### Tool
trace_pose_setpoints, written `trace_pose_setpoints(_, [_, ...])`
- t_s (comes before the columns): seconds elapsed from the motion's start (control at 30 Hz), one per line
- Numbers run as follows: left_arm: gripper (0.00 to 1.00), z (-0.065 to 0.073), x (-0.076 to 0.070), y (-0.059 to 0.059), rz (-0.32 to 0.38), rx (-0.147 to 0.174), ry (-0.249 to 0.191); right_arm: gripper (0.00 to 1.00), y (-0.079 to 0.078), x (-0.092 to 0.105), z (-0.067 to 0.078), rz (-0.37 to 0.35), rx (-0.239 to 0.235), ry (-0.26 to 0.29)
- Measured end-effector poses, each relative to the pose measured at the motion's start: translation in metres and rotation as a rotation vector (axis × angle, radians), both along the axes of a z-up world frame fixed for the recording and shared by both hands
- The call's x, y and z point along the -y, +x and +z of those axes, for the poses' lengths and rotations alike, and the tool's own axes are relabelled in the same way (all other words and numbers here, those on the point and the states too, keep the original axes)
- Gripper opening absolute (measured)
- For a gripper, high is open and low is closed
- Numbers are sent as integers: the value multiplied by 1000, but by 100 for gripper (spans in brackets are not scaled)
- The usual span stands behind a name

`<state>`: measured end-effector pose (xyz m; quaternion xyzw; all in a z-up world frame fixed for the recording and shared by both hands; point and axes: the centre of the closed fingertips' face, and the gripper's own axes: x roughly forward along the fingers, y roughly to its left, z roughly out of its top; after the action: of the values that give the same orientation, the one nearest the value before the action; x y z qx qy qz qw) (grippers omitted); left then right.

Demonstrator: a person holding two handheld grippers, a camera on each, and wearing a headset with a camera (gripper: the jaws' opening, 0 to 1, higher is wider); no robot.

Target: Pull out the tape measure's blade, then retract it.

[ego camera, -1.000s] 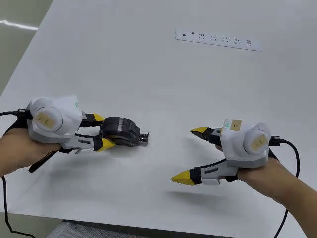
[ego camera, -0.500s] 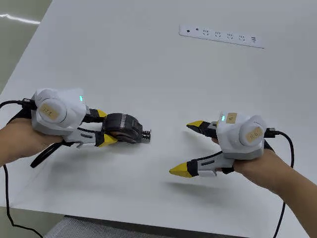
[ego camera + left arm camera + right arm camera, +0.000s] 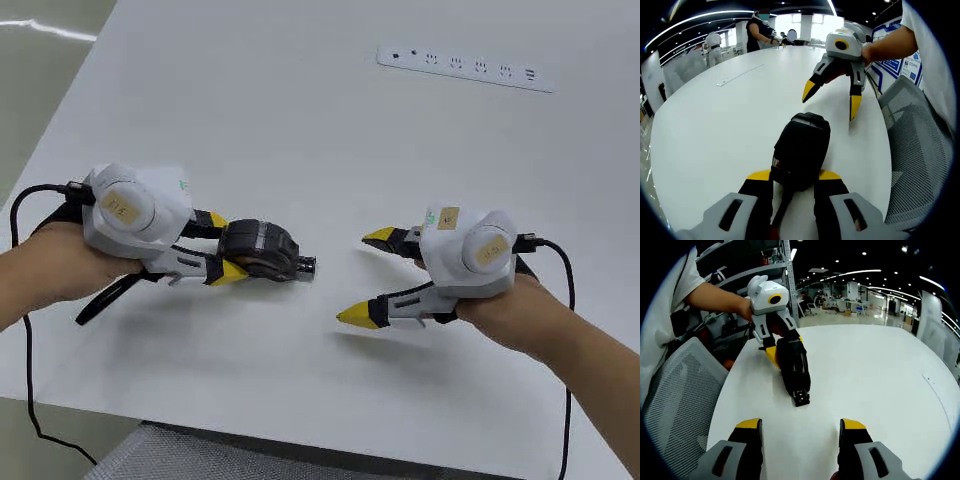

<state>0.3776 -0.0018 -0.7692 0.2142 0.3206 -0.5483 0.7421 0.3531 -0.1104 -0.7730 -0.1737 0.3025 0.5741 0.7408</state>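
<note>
Nearer than before, the right gripper [image 3: 364, 277] — jaws spread — faced the tape measure [image 3: 262, 250] pinched by the left gripper [image 3: 225, 245] at centre-left — its blade [image 3: 308, 266] not yet pulled out.

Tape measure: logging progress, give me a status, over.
Left hand-held gripper shut on tape measure. Right hand-held gripper open, apart, facing it. Blade hook not pulled. Bare table between them.

matt black plastic tape measure [image 3: 258, 250], smooth white table [image 3: 300, 130]
</note>
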Motion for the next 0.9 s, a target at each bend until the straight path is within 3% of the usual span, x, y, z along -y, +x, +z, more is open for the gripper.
trace_pose_setpoints(0.43, [26, 0, 0, -1, -2, -10, -4, 45, 9, -22, -9, 59, 24, 3])
trace_pose_setpoints(0.9, [26, -1, 0, 0, -6, -13, -4, 23, 12, -42, -15, 154, 76, 14])
